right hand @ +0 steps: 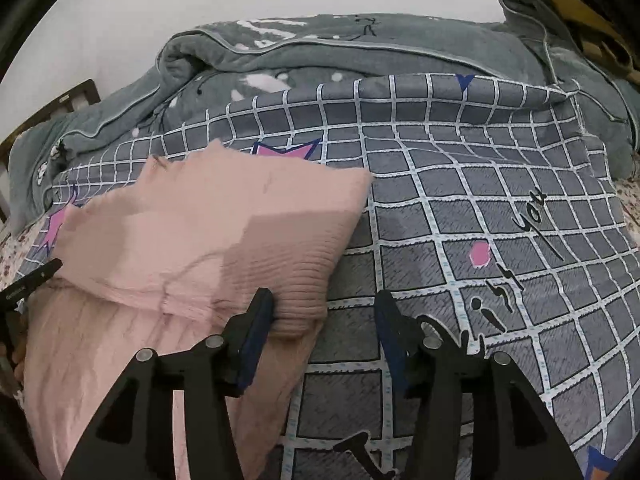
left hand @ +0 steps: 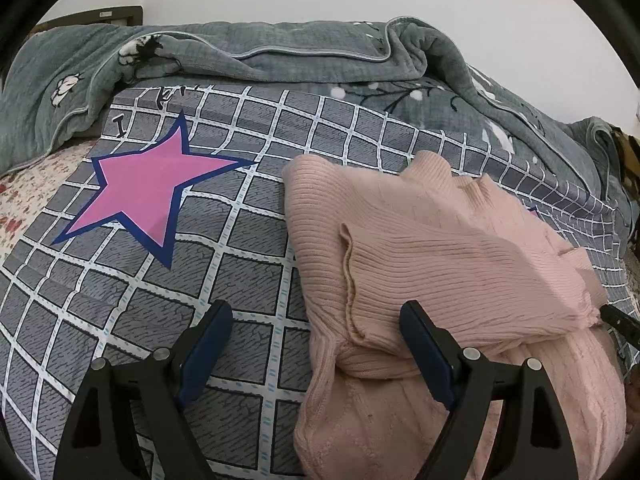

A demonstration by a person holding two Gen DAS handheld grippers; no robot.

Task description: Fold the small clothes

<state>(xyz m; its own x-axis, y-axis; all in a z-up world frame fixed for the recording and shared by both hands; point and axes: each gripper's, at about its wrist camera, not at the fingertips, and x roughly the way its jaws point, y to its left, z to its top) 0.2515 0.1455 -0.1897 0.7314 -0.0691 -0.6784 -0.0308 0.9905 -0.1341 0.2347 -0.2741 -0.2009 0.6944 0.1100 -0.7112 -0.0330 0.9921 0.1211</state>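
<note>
Left wrist view: pink ribbed sweater (left hand: 440,264) is seen part-folded on checked sheet (left hand: 120,300), both grippers' jaws spread and empty, final fold judged outstanding.

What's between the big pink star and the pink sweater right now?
Only bare checked bedsheet separates the pink star from the pink sweater; the left wrist view shows it.
</note>
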